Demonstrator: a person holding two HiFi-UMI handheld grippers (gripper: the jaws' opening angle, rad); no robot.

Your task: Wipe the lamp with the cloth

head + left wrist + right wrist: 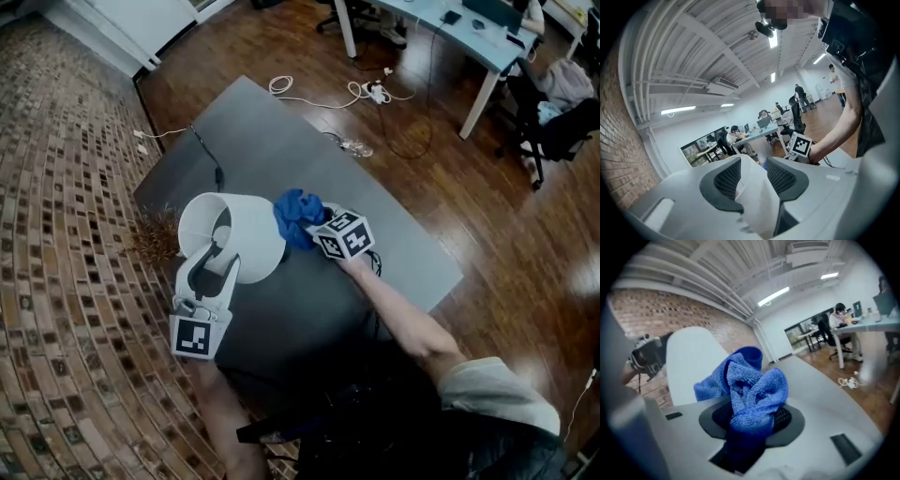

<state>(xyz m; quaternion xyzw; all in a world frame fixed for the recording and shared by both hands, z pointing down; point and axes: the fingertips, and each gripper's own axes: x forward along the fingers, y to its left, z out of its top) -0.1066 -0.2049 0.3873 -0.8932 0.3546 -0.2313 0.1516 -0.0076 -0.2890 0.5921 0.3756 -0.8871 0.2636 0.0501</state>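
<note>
While the lamp [246, 208] stands upright at the near-left end of the surface [384, 230]: its white shade opens up toward us, with one gripper on it and the other right by it. A hold-and-wipe setup, by the look of it.
Left gripper [214, 264]: it straddles the near rim of the shade [755, 201], with the thin wall pinched between the dark pads [727, 180]. That's the steadying hand, I'd say, there so a light lamp can't spin or tip when it gets rubbed.
Right gripper [752, 417]: it's clamped tight on the cloth [750, 390] and reaches in level from the right.
Cloth: it's blue terry, bunched into a fat wad that bulges well past the jaws. Soft stuff leads, so hard plastic should never meet the shade.
Where the cloth is: at the right side of the shade's outer wall, just beside it. Whether it's touching or just shy, I can't call it.
Step in hand: my read is that the wipe is at its very start, with the wad lined up against the outside of the shade and most of the wall yet to be covered.
Cord [208, 159]: this black line trails off across the far surface, clear of both grippers.
Watch for: the shade wall looks thin, so a hard pinch could dent it, and a shove from the right pushes the lamp toward that left hold.
</note>
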